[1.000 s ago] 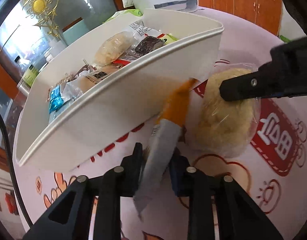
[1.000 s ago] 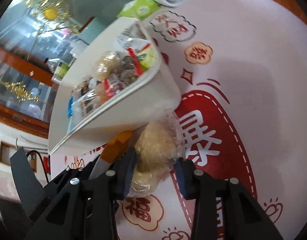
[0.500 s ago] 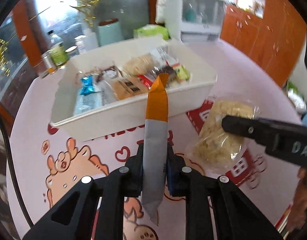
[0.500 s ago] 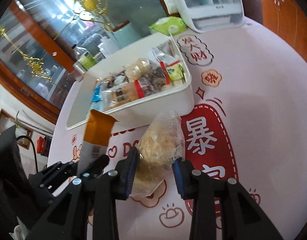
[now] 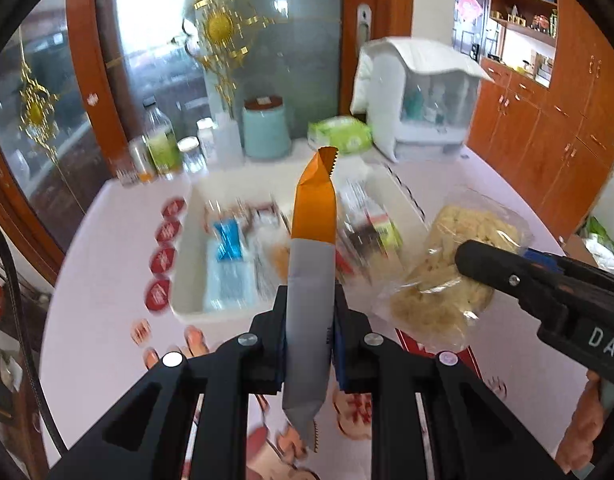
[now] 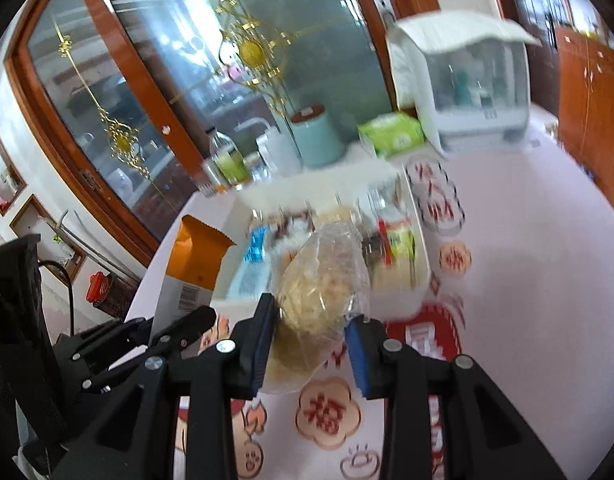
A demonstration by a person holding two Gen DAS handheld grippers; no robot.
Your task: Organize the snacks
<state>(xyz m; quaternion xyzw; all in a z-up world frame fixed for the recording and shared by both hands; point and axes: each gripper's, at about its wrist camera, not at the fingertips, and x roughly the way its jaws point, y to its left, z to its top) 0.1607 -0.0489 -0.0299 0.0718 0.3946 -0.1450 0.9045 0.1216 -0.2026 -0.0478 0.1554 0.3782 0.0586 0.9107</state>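
While several wrapped snacks already lie in the white rectangular plastic bin [image 5: 187, 276] at mid-frame, two items remain outside it, both held above the pink printed tabletop [image 5: 107, 240]. The left gripper [image 5: 309, 344], jaws clenched, holds the flat orange-and-grey foil sachet [image 5: 311, 264] upright at centre frame. The right gripper [image 6: 313, 344], angled downward, grasps the clear-wrapped pale crumbly cake [image 6: 321, 276] just in front of the bin. Depositing both appears to be what is left.

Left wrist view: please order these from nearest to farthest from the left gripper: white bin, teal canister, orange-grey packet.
1. orange-grey packet, clamped in the left gripper.
2. white bin, on the table just beyond.
3. teal canister, at the table's far edge.
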